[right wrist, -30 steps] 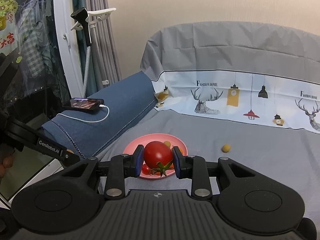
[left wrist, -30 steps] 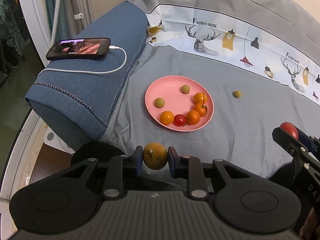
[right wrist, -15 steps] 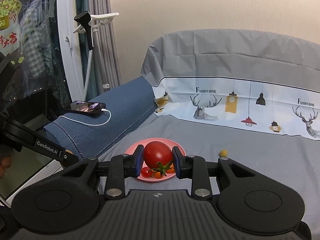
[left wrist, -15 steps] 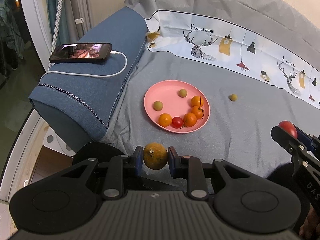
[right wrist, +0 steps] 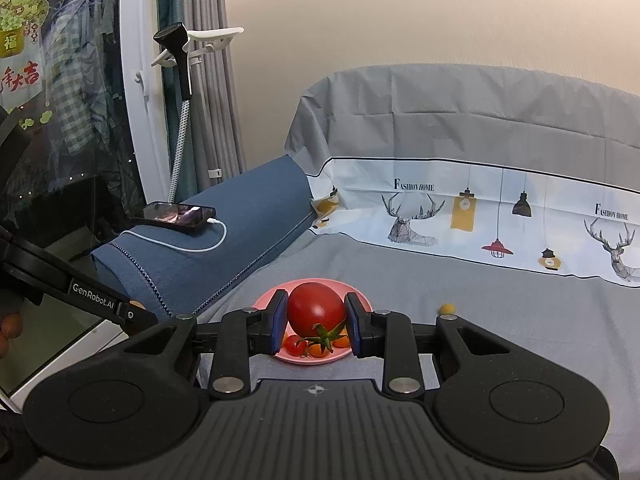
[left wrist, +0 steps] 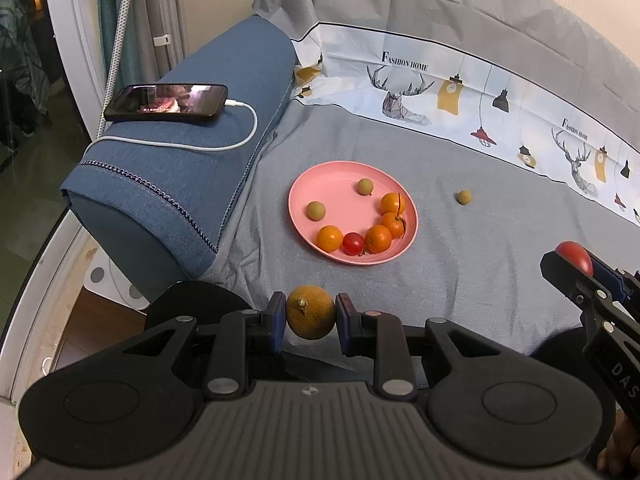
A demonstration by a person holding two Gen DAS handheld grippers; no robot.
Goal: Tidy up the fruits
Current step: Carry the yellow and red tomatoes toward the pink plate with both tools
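Pink plate (left wrist: 298,196) already has seven fruits; left hand-held gripper (left wrist: 311,318) grips an orange (left wrist: 310,311), right hand-held gripper (right wrist: 316,322) a tomato (right wrist: 316,308), one small fruit (left wrist: 464,197) loose mid-bed.

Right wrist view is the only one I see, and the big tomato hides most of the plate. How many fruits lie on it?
Observer: Seven on the pink plate: four oranges, two greenish fruits and one cherry tomato.
Operator: What does the left claw carry?
Observer: The left claw is shut on a brownish orange, short of the plate.
Operator: Is the plate's left part free?
Observer: Mostly; only one greenish fruit lies there.
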